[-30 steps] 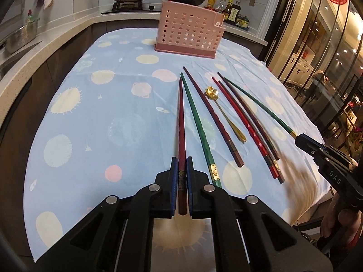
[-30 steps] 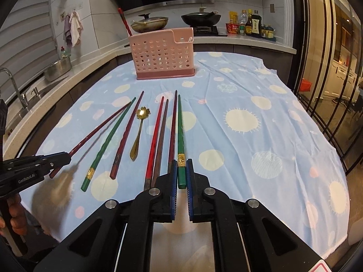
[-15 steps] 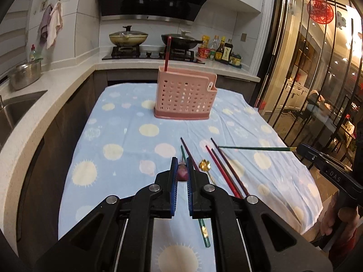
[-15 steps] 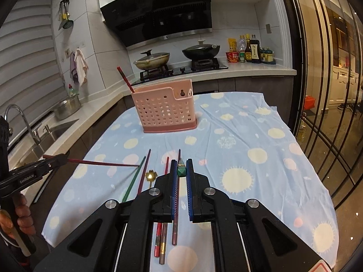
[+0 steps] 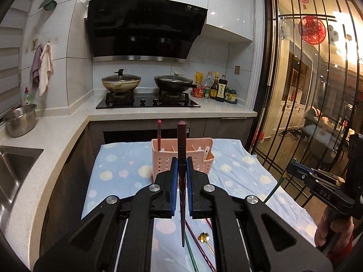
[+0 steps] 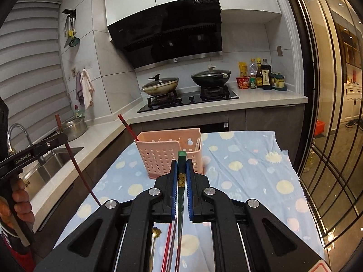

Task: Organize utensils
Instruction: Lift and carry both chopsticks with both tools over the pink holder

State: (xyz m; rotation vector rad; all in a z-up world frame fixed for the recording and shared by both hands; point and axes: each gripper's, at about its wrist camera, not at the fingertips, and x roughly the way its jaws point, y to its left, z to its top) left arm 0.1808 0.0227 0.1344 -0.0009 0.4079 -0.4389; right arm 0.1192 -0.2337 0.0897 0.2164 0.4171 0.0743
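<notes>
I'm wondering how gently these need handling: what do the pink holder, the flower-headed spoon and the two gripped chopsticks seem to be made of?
Pink perforated holder: likely moulded plastic, matte, punched with round holes. Small gold flower-headed spoon: probably metal, shiny gold glints. Dark red chopstick in the left gripper and green chopstick with a gold band in the right gripper: glossy, lacquered or resin; the core cannot be told.

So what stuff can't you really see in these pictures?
- Left wrist view: the left claw blocks the lower front of the pink basket.
- Same view: the gold spoon is half hidden by the claw's arm.
- Right wrist view: the chopsticks lying on the tablecloth are mostly under the right claw, so they can't be counted.
- Both views: the basket's inside is too small to make out.
</notes>
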